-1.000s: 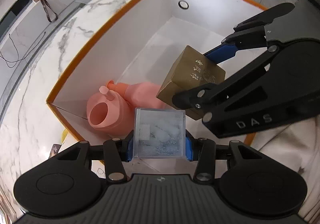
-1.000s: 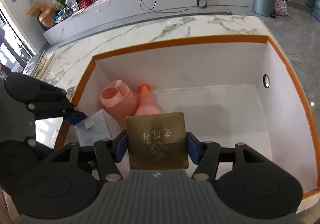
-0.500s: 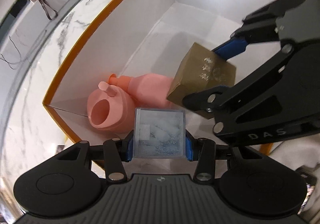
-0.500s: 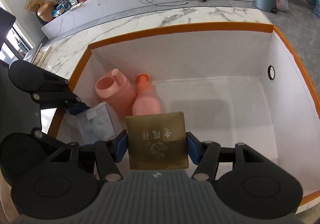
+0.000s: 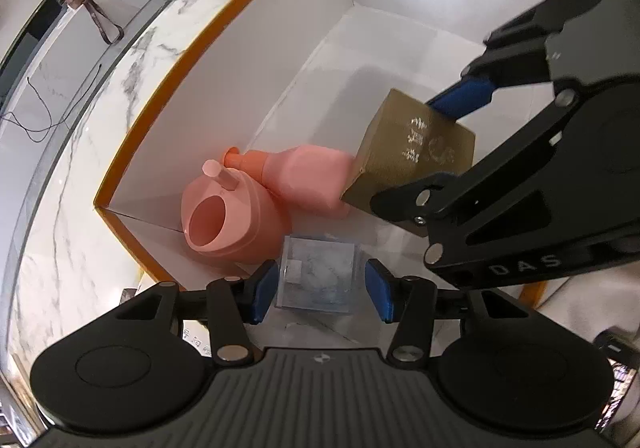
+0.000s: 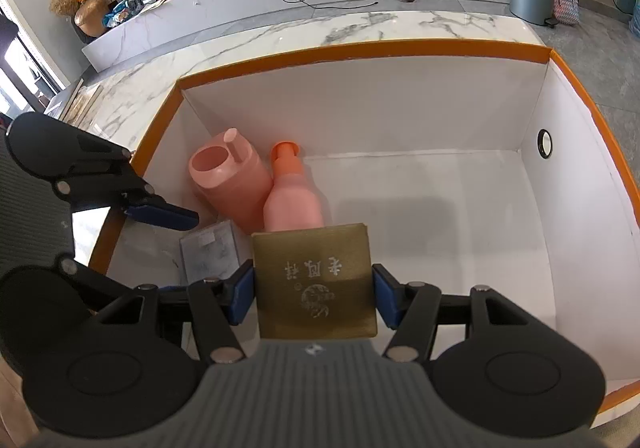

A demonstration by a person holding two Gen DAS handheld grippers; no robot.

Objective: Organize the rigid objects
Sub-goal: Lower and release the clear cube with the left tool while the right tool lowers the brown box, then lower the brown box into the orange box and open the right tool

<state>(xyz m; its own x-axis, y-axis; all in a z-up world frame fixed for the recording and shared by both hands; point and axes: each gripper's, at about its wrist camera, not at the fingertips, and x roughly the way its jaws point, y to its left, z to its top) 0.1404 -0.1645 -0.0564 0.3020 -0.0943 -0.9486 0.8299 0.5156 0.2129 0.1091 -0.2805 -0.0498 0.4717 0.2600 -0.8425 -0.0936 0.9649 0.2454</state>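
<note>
The left claw [image 5: 320,286] is letting go: its blue pads are parting, and the clear box [image 5: 318,274] sits between them with a sliver of daylight on each side, resting on the floor of the big white bin [image 5: 256,60] at the lower middle of the left view. So that one looks delivered, tucked just beside the pink jug [image 5: 228,214].

The right claw [image 6: 314,294] is the one with work to do. It is clamped on the gold box [image 6: 316,280], pads flat against both side faces, printed face up toward the camera. In the left view that gold box [image 5: 412,152] hangs at right of centre, tilted, its lower corner close to the base of the pink bottle [image 5: 304,176] (touching or just short, I can't tell).

What the set-down turns on, I'd say, is the bare floor: it lies ahead and to the right of the gold box in the right view, wide open toward the far wall. The pink bottle [image 6: 290,196] lies on its side right ahead of it, neck pointing away toward the far corner, leaning on the pink jug [image 6: 226,176]. The clear box [image 6: 210,250] sits to the lower left, with the left claw's finger [image 6: 162,214] above it. Left is crowded; right is free. Marble counter [image 6: 256,44] surrounds the bin.
</note>
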